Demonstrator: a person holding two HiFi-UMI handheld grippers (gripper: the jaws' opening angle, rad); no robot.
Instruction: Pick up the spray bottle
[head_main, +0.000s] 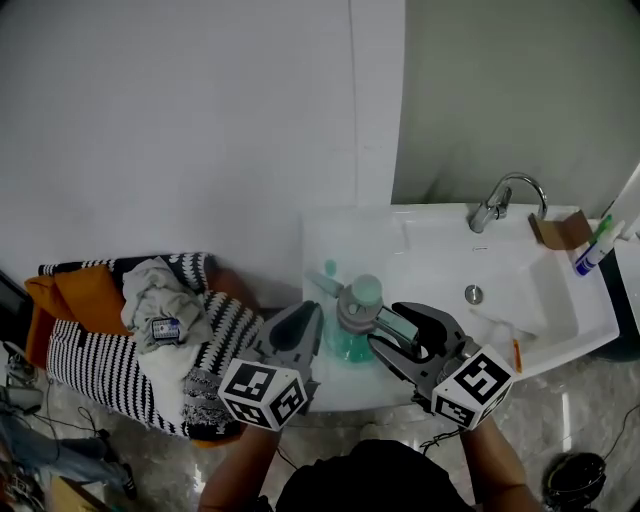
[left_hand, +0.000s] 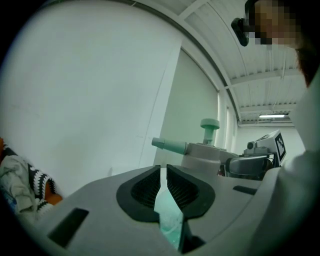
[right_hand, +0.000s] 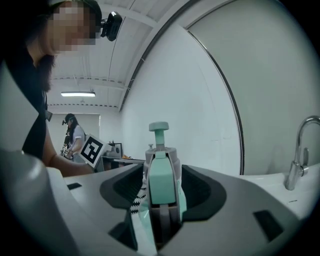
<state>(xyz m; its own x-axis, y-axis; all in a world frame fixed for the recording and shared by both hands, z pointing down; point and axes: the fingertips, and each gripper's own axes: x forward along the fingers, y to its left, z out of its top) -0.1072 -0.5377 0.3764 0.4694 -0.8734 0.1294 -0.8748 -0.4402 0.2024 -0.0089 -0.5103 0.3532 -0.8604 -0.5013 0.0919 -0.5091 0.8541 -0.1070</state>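
The spray bottle stands on the sink, left of the basin. The right gripper has its jaws spread wide, with the bottle's handle between them but not pinched. The left gripper, with jaws pressed together, is just beside the bottle.

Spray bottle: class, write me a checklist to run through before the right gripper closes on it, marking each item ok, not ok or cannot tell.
1. Spray bottle stands upright on the sink top: ok.
2. It sits between the right gripper's jaws: ok.
3. Right jaws wide apart, not yet pressing on it: ok.
4. Left gripper shut, holding nothing: ok.
5. Left gripper clear of the bottle: cannot tell.
6. Faucet well away from the bottle: ok.
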